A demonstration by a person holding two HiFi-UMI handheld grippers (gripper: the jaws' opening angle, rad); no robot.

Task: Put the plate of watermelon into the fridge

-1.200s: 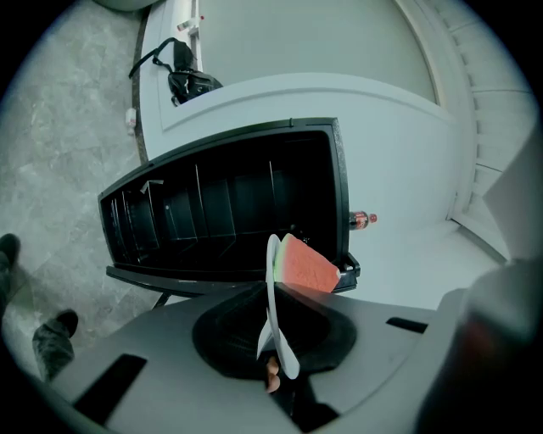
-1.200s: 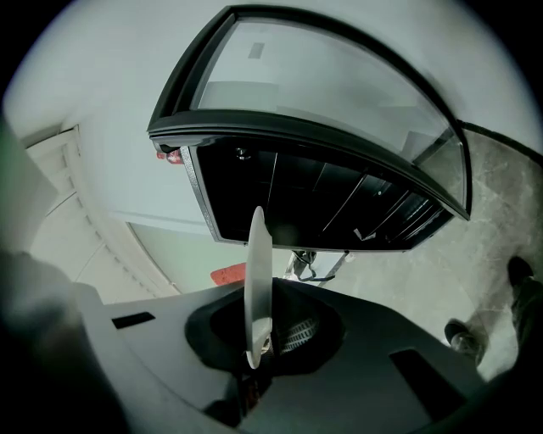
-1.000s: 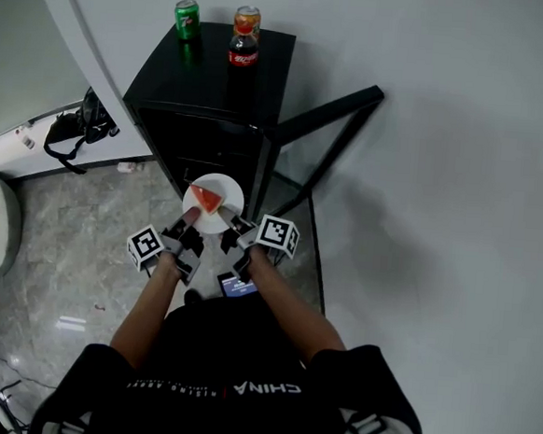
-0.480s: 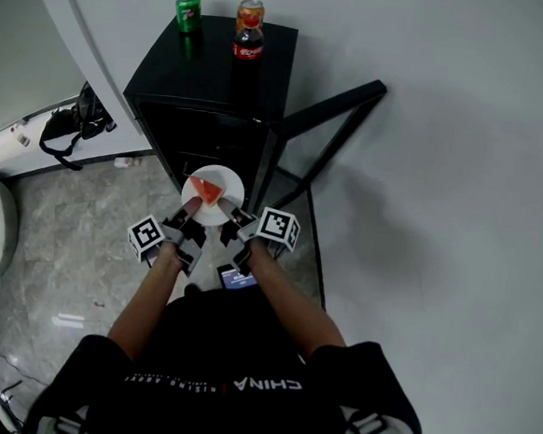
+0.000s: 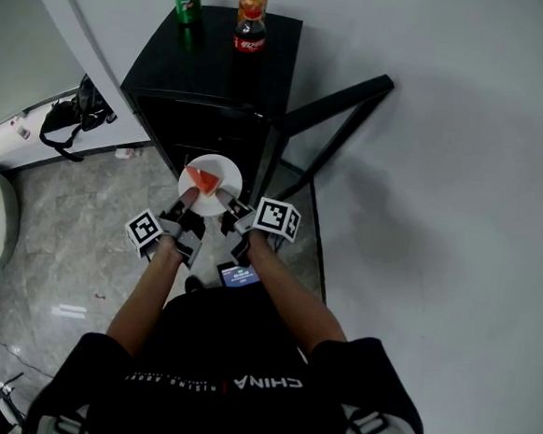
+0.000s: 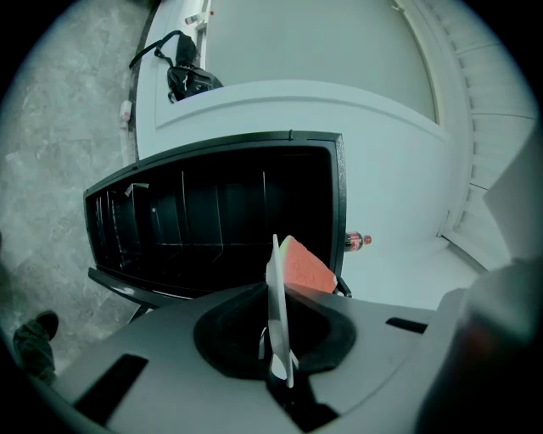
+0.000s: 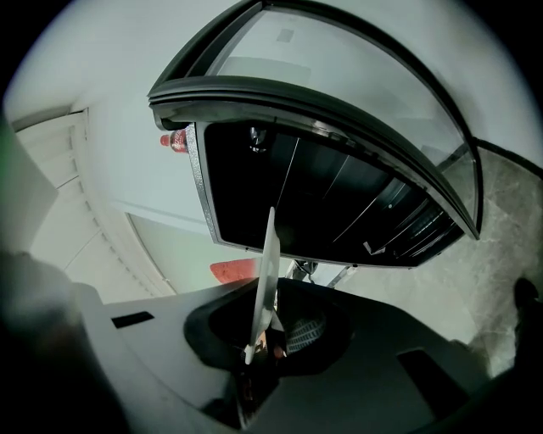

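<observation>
A white plate point(image 5: 219, 190) carries a red wedge of watermelon point(image 5: 202, 179). Both grippers hold it by its near rim, just in front of the open black fridge point(image 5: 221, 86). My left gripper point(image 5: 187, 210) is shut on the plate's left edge, my right gripper point(image 5: 231, 214) on its right edge. In the left gripper view the plate point(image 6: 277, 314) stands edge-on between the jaws with the watermelon point(image 6: 303, 267) beyond it. The right gripper view shows the plate point(image 7: 265, 284) edge-on too, the watermelon point(image 7: 233, 271) to its left. The fridge interior point(image 6: 212, 225) is dark, with shelves.
The fridge's glass door point(image 5: 331, 118) swings open to the right. A green can point(image 5: 187, 1), an orange can point(image 5: 253, 1) and a cola bottle point(image 5: 248, 36) stand on the fridge top. A black bag point(image 5: 66, 116) lies on the floor at left.
Both grippers have carried the plate a little up the picture, closer to the fridge opening. The grip on the plate looks the same.
</observation>
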